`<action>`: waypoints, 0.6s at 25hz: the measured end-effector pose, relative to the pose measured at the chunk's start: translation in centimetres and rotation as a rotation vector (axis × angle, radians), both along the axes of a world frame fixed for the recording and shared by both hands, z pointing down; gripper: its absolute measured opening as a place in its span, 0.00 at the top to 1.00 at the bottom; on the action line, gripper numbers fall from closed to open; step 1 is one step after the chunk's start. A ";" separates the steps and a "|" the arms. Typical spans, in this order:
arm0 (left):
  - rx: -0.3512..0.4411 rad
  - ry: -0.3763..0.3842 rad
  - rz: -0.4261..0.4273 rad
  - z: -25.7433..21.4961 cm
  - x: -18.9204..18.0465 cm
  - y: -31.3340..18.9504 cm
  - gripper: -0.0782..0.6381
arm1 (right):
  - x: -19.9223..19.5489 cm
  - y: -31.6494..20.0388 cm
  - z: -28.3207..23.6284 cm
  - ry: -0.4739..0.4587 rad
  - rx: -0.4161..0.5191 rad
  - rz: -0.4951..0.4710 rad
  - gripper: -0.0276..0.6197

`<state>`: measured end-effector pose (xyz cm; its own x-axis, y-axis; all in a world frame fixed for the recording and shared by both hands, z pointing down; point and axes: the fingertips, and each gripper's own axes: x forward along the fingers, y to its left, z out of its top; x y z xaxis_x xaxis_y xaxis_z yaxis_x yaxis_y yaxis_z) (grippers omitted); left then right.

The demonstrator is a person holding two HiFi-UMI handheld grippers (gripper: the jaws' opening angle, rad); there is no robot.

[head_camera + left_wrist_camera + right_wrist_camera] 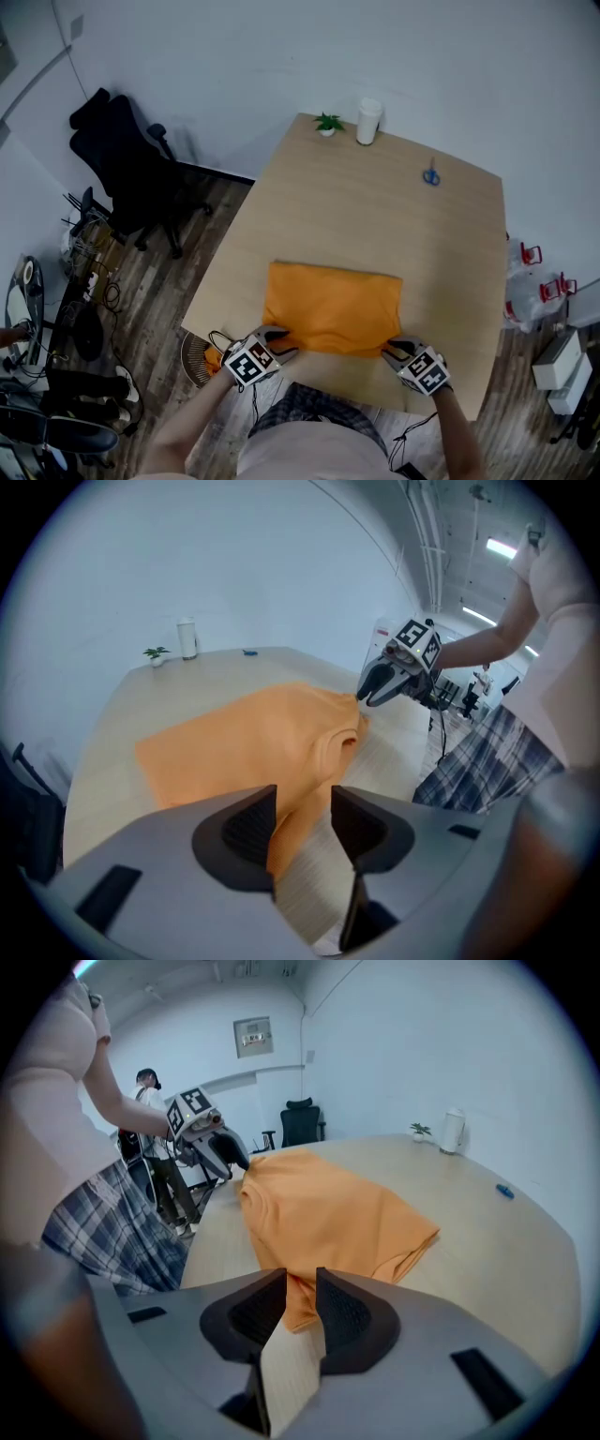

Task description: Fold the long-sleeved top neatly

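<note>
Folded orange top (333,307); near edge lies between parted jaws of left gripper (303,819) and right gripper (301,1303), unclamped

Orange top (333,305) on table (375,206); left hand-held gripper (278,337), right hand-held gripper (395,346) at near corners
</note>
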<state>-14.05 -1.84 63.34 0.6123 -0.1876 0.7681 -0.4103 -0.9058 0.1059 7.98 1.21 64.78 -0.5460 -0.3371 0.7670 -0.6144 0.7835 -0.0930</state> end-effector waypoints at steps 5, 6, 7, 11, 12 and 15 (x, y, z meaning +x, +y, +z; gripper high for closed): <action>0.042 0.158 -0.108 -5.6 -0.3 -1.6 0.64 | 1.9 -2.4 -5.1 -0.113 0.097 0.133 0.79; 0.057 0.196 -0.145 -6.9 -0.6 -2.4 0.64 | 2.5 -3.1 -6.2 -0.146 0.123 0.175 0.79; 0.078 0.235 -0.187 -8.2 -0.9 -3.3 0.64 | 3.1 -3.9 -7.4 -0.182 0.151 0.222 0.79; 0.214 0.358 -0.377 -13.2 -3.0 -8.1 0.68 | 5.5 -7.1 -11.6 -0.298 0.273 0.397 0.82; 0.255 0.377 -0.421 -14.4 -3.6 -9.2 0.70 | 6.1 -7.7 -12.5 -0.316 0.304 0.434 0.83; 0.367 0.433 -0.552 -17.7 -5.7 -11.8 0.78 | 7.6 -9.5 -15.5 -0.388 0.409 0.543 0.87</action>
